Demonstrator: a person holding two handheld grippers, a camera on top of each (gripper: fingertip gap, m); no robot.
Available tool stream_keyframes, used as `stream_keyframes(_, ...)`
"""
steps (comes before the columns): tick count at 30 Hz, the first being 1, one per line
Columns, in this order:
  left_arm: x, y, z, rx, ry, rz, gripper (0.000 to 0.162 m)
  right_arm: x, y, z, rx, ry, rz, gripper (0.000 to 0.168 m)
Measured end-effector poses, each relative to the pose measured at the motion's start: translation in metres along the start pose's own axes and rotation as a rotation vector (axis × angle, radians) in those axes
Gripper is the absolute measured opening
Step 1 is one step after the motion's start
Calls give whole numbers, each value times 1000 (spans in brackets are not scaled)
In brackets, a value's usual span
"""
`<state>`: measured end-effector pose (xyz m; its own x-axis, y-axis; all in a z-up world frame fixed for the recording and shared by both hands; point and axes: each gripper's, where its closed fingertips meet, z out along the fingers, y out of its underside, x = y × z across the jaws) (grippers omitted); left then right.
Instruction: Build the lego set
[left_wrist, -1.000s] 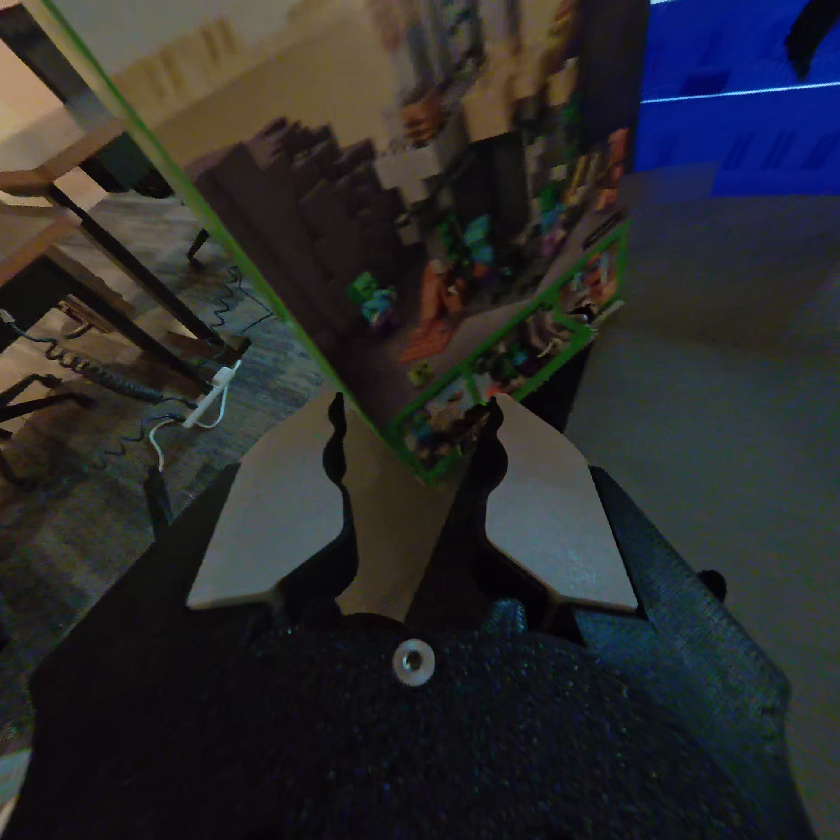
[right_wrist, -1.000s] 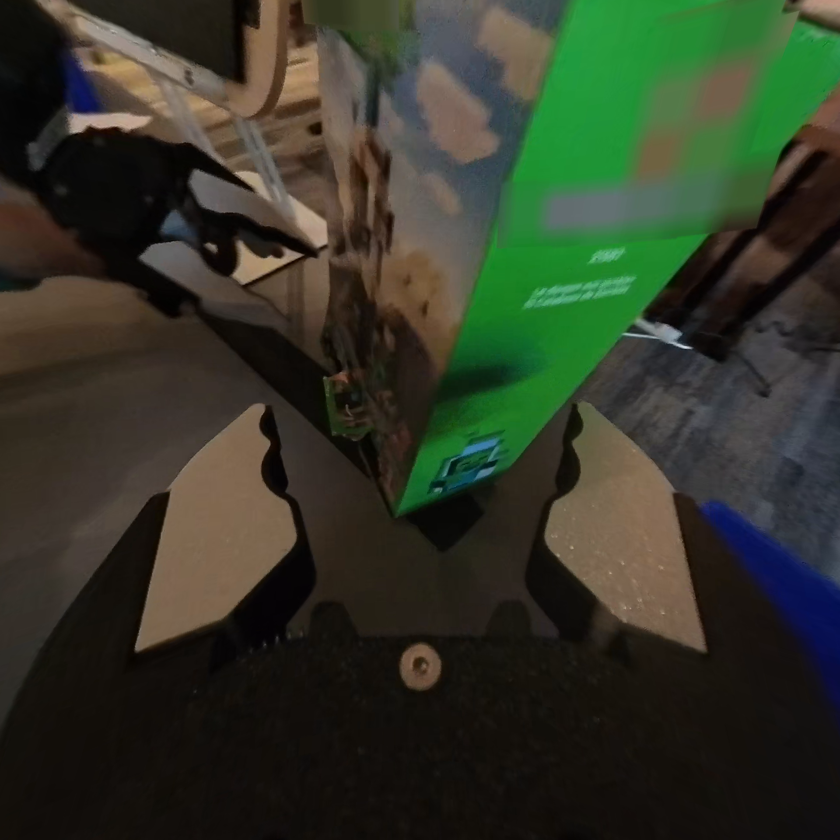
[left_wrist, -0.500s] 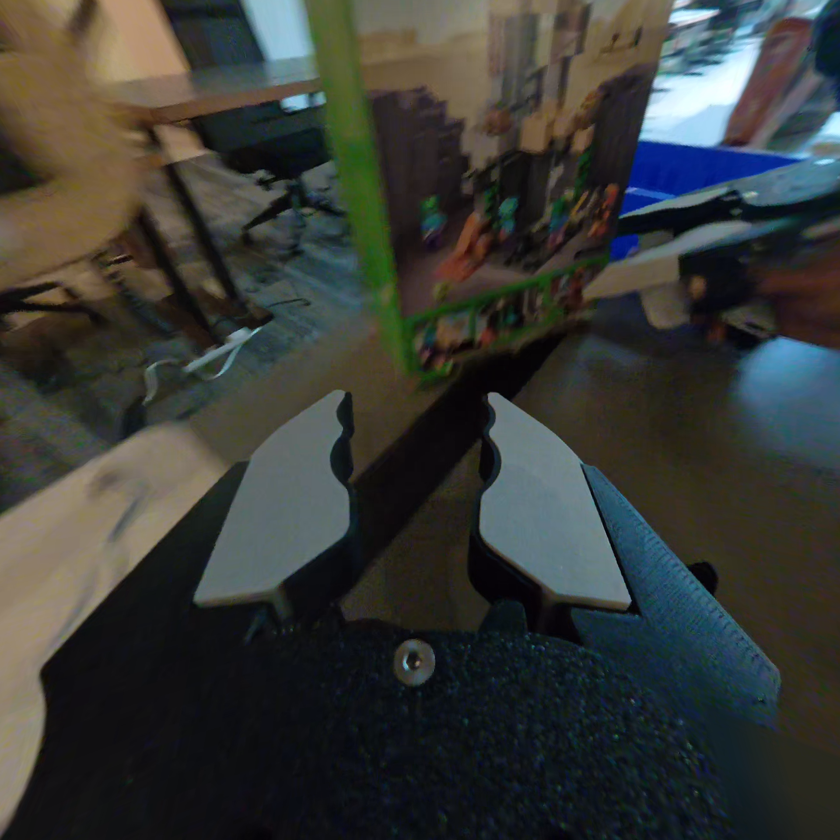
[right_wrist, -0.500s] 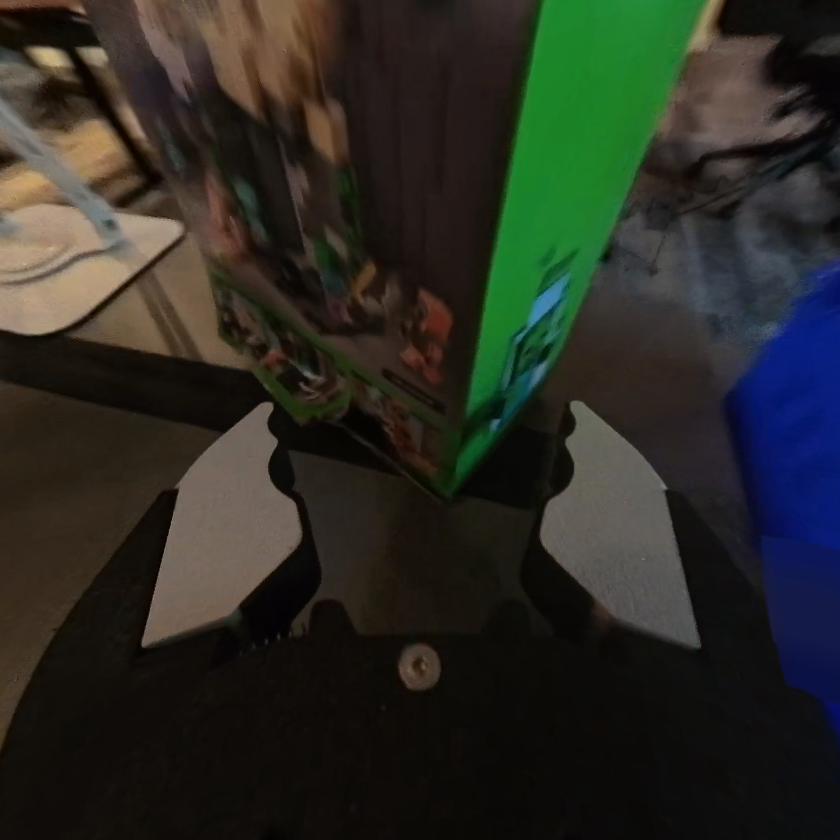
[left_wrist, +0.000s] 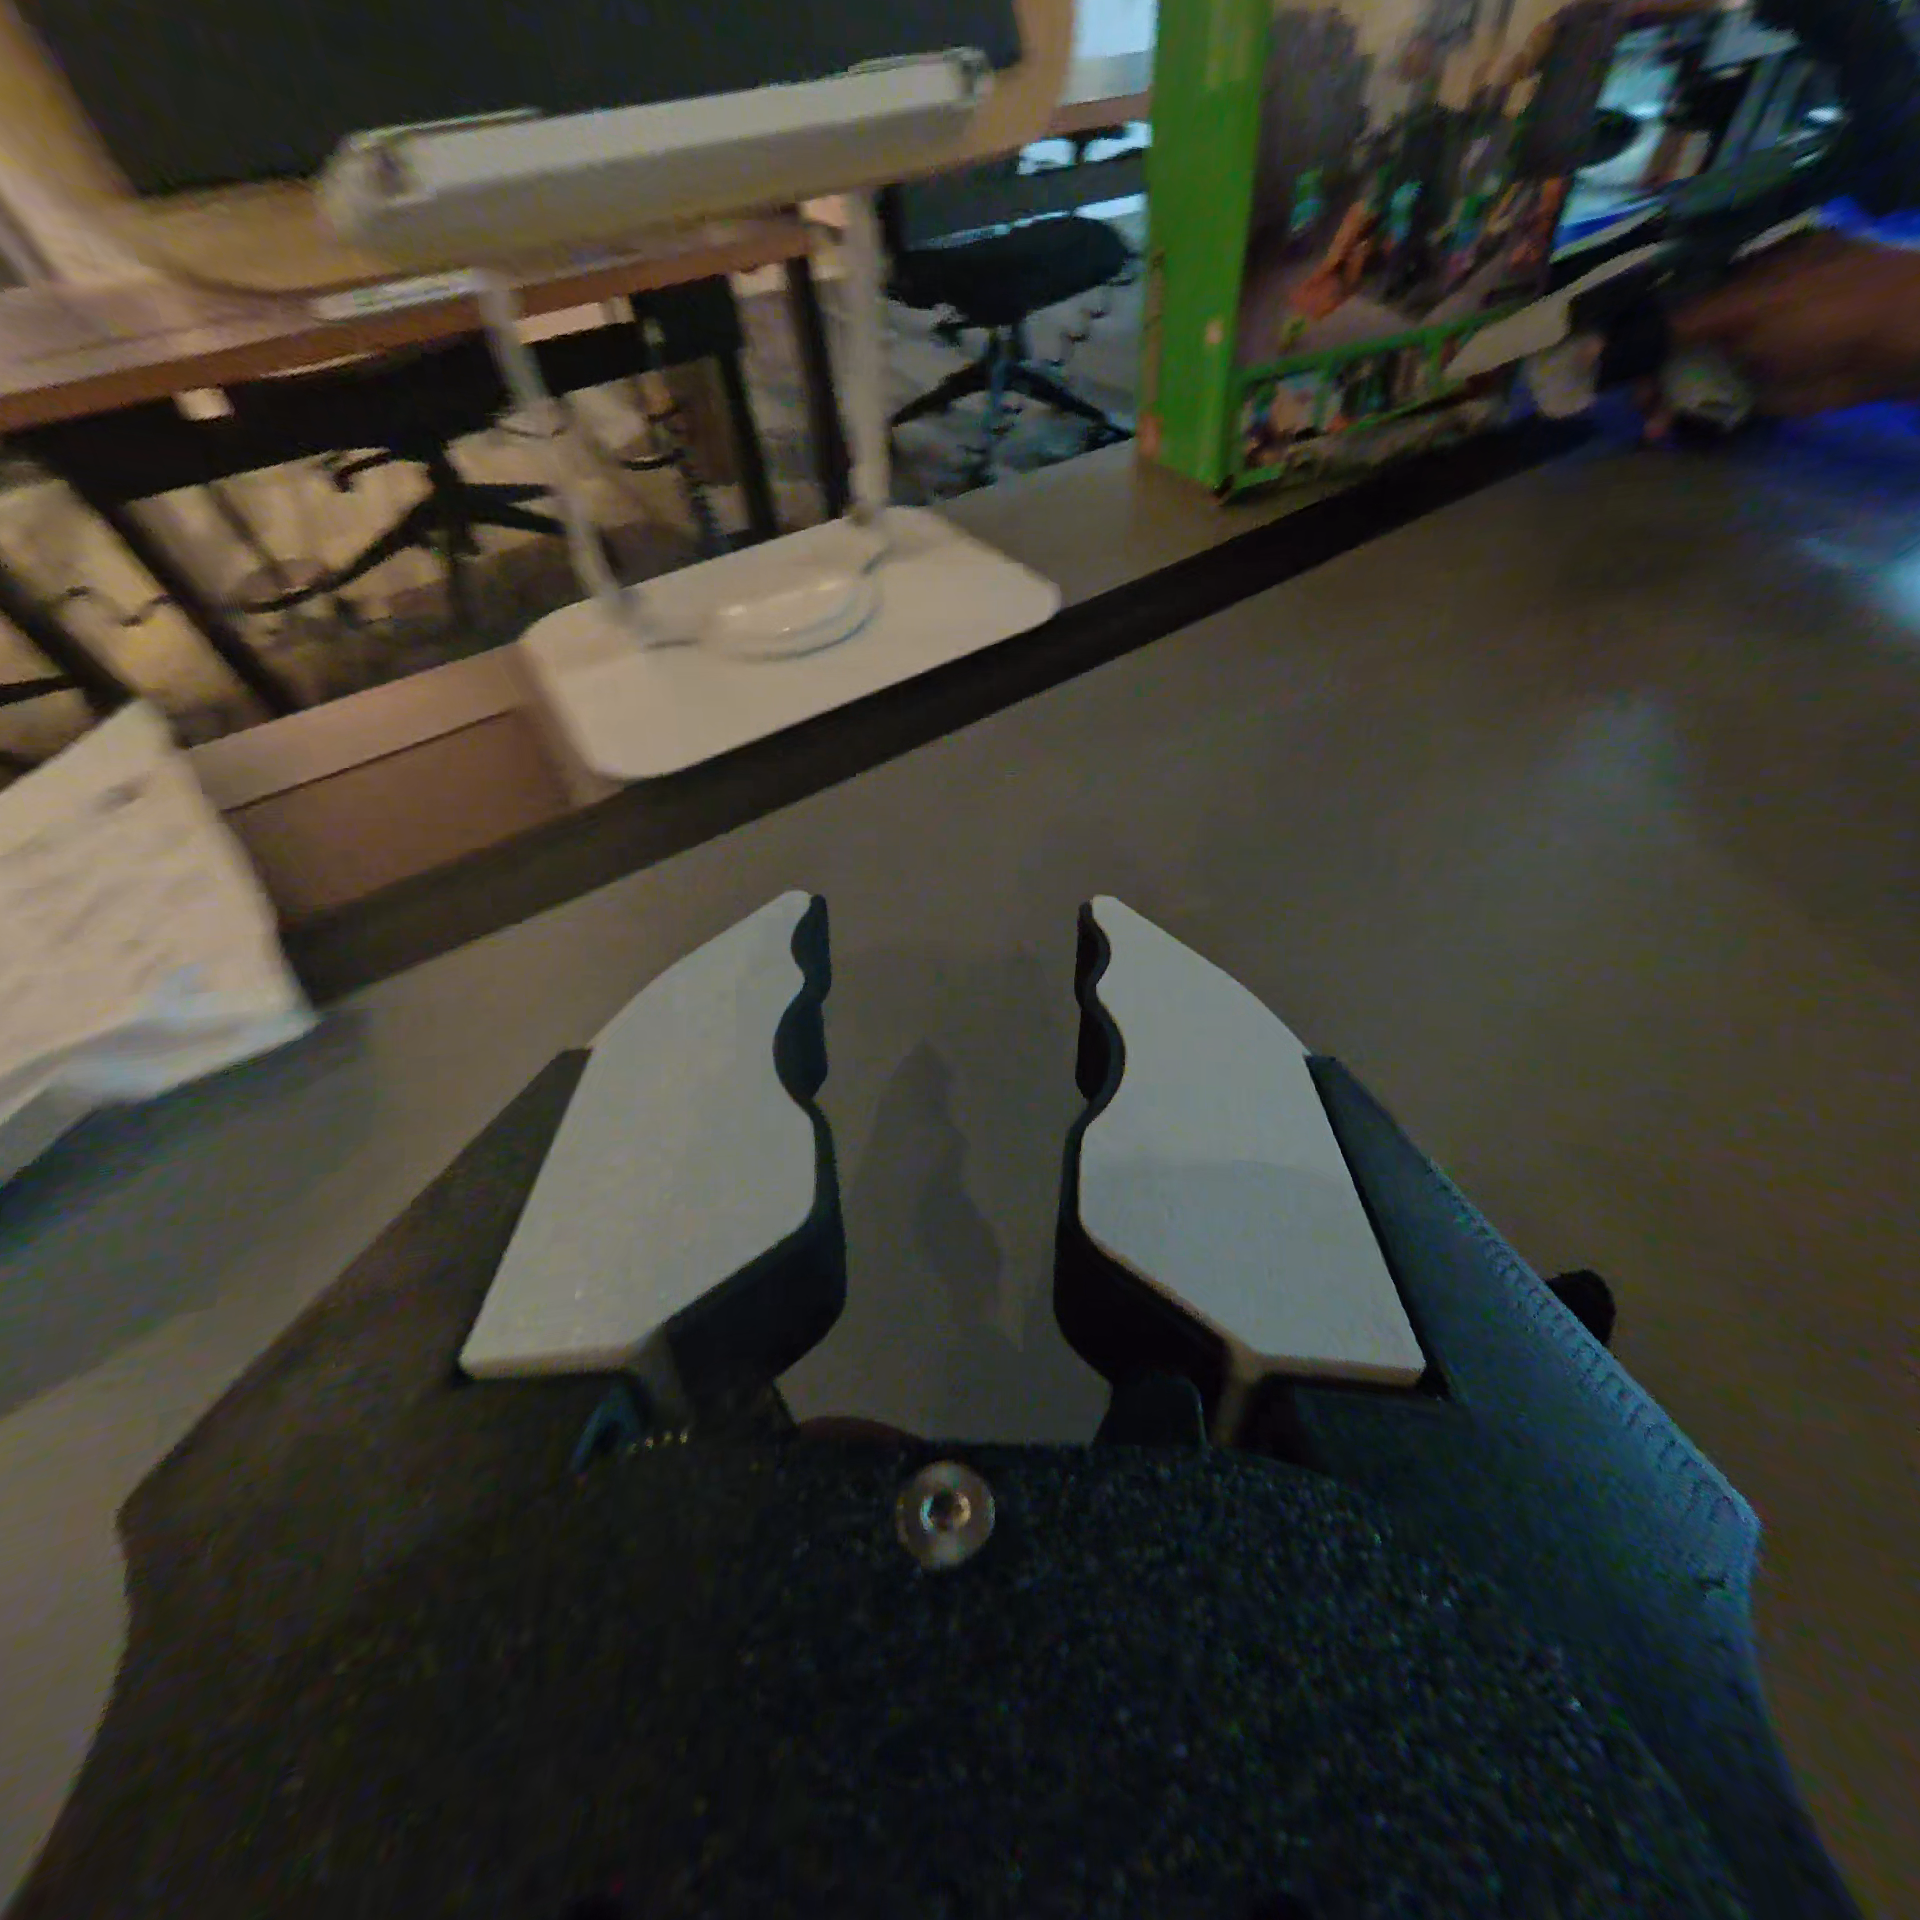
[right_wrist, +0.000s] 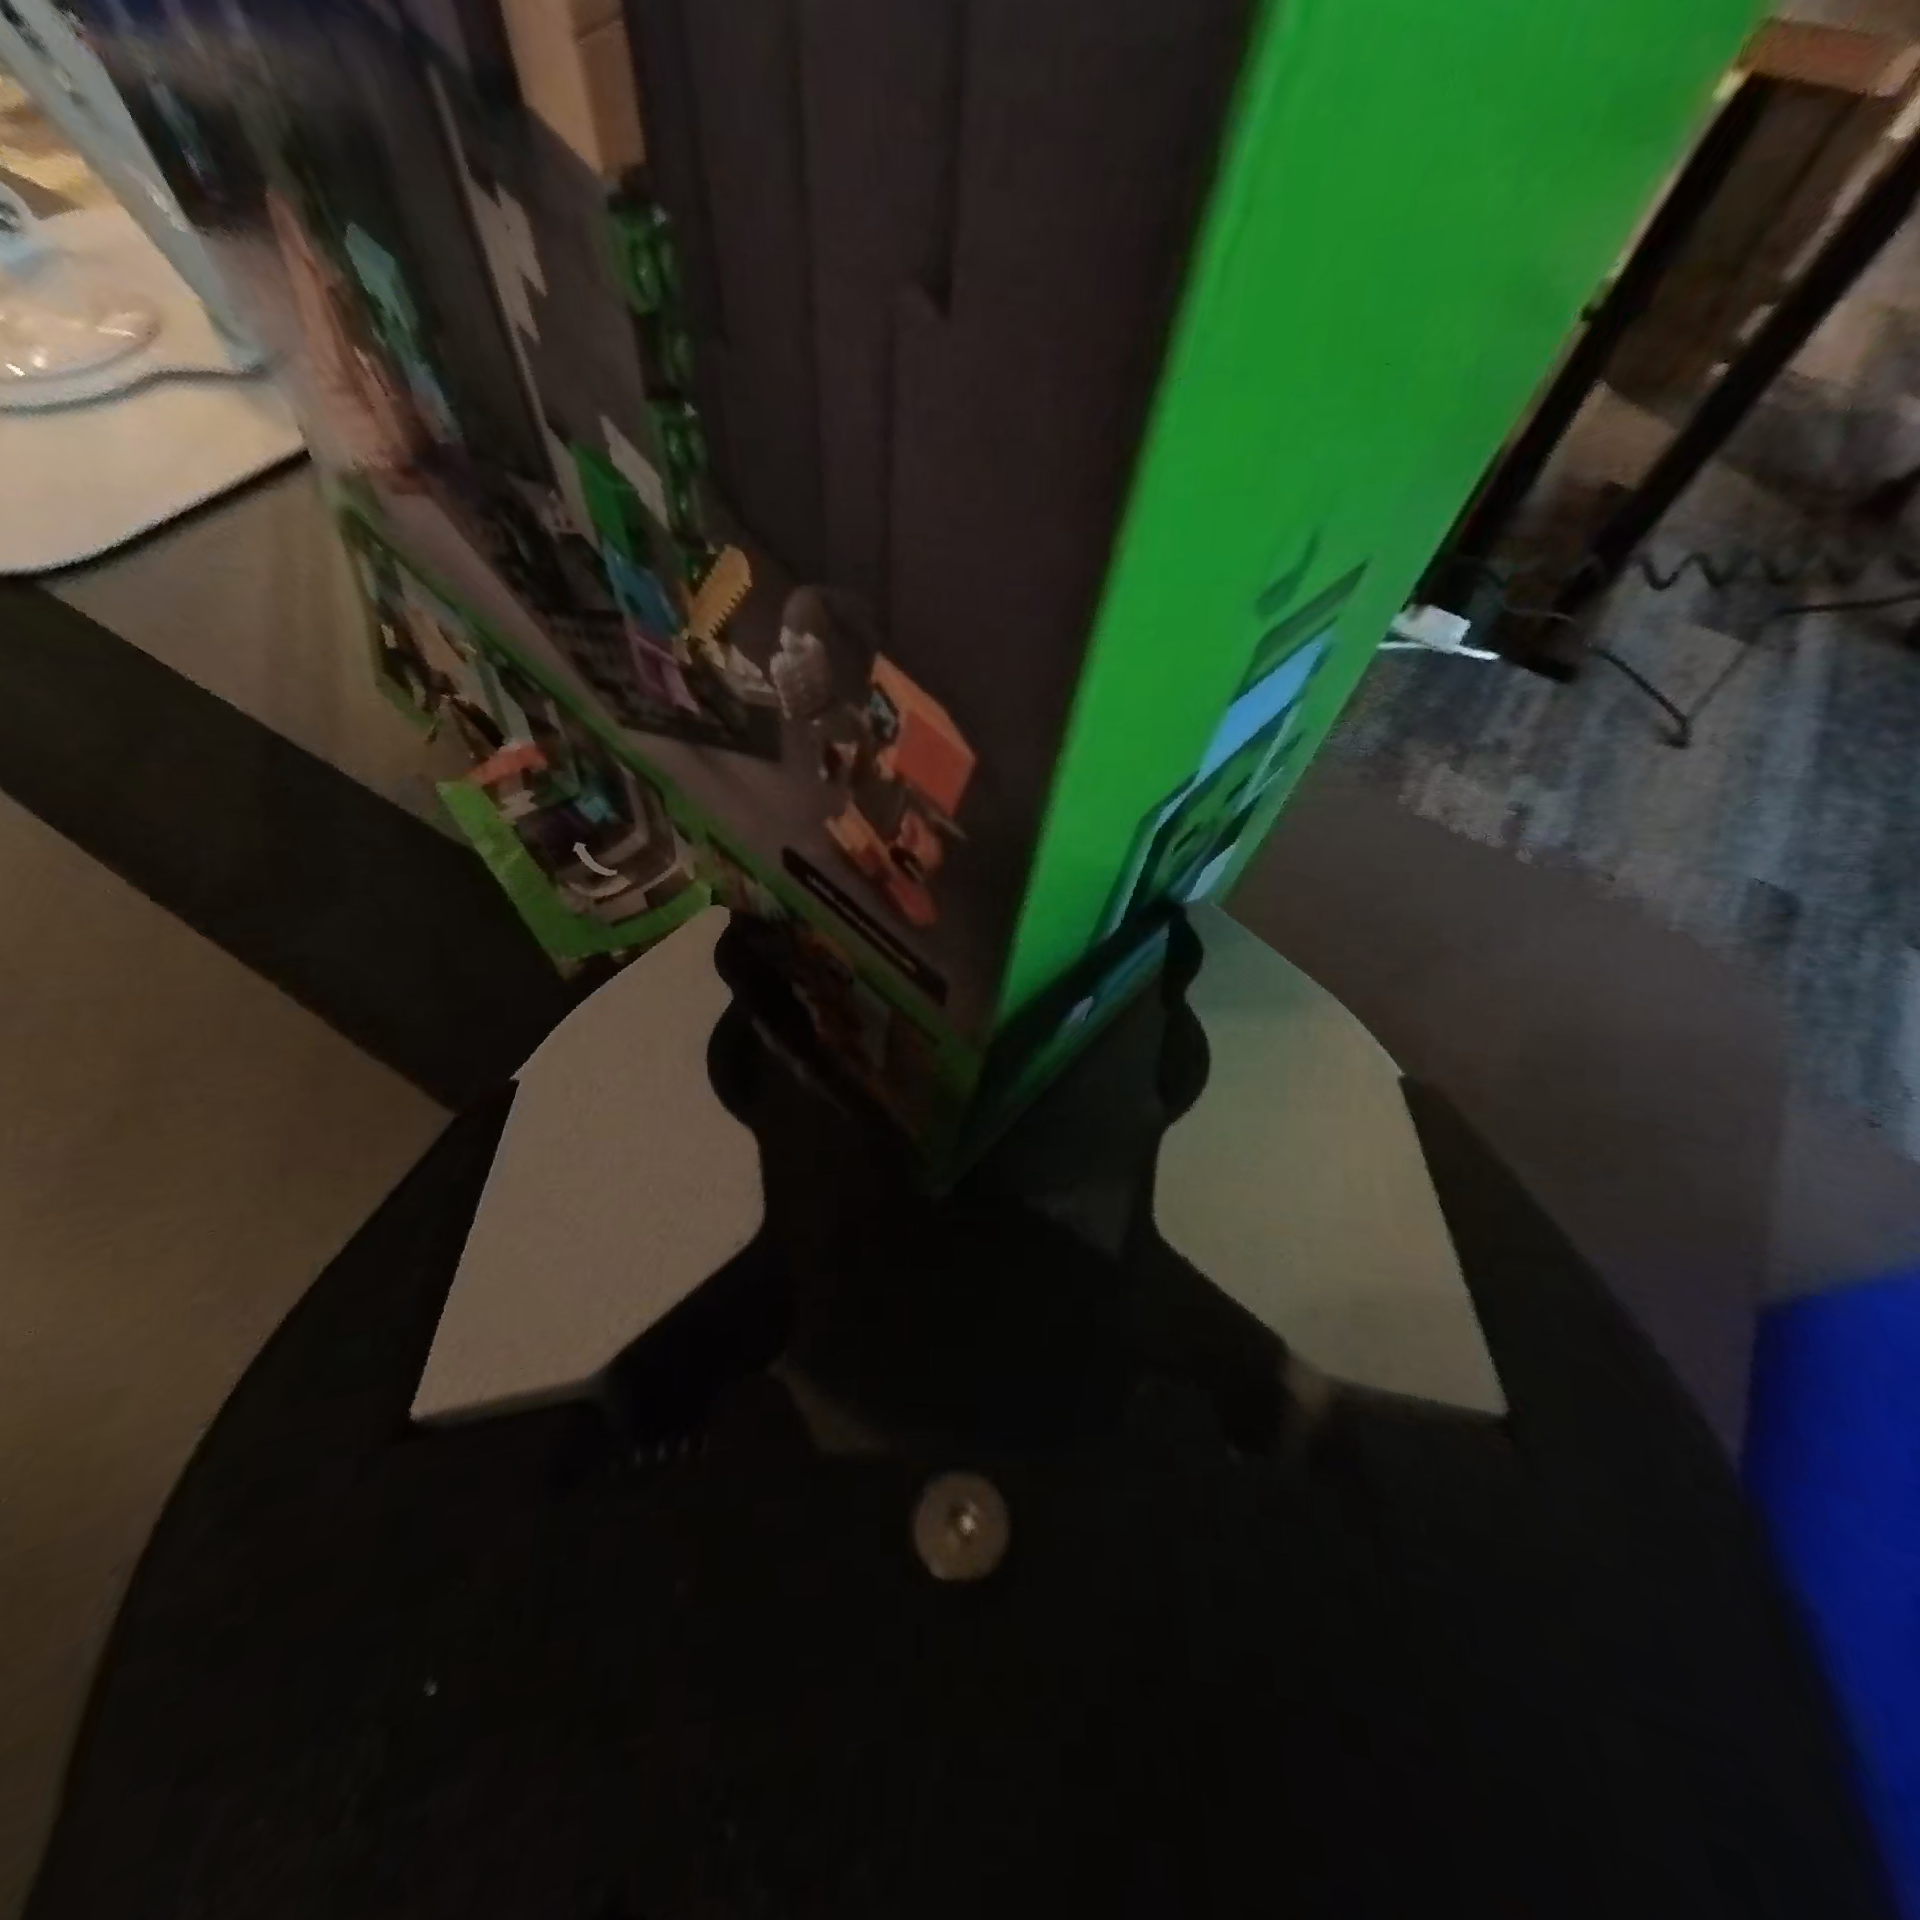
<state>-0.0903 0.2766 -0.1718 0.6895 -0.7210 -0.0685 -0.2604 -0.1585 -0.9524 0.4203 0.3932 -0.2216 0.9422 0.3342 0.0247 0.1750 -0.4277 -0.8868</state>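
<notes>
The lego box, green-sided with a dark printed face, stands upright at the far edge of the grey table. My left gripper is open and empty, low over the table and well back from the box. My right gripper is shut on the box's lower near corner, one finger on the printed face and one on the green side. It also shows in the left wrist view, at the box's right end, with a hand behind it.
A white stand with a flat base sits at the table's far edge, left of the box. A white bag lies at the left. A blue bin is at the right. Desks, chairs and cables stand beyond the table. To the flat base: left tips about 25 cm, right tips about 40 cm.
My left gripper let go of the box's corner, pulled back and opened wider. My right gripper closed onto the box's other corner. The box now stands upright.
</notes>
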Motion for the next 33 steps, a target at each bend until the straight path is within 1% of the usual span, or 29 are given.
stream_keyframes(4,-14,11,-12,4,-49,-10,45,-2,-1,5,3,6,9,76)
stream_keyframes(9,-18,13,-12,15,-71,-29,45,-2,-1,0,22,29,32,73)
stream_keyframes(12,-18,13,-12,24,-76,-29,45,0,-5,-16,41,70,65,76)
stream_keyframes(14,-20,13,-13,33,-79,-38,44,-17,-11,-36,80,88,51,77)
stream_keyframes(16,-22,12,-16,47,-80,-47,43,-51,-14,-58,94,87,2,77)
stream_keyframes(17,-24,12,-18,50,-89,-44,41,-73,-14,-70,101,80,-25,74)
stream_keyframes(20,-26,12,-27,57,-83,-70,20,-147,-4,-106,104,39,-70,7)
stream_keyframes(21,-27,12,-29,60,-81,-84,13,-171,0,-116,116,12,-63,0)
stream_keyframes(22,-28,11,-32,75,-84,-75,0,-195,3,-127,133,-15,-47,0)
stream_keyframes(26,-25,7,-41,107,-69,-41,0,-270,13,-166,186,-94,1,0)
stream_keyframes(29,-15,3,-49,118,-34,-49,0,-315,17,-191,186,-112,-49,0)
stream_keyframes(33,1,0,-61,127,1,14,0,-373,29,-210,102,-215,-86,0)
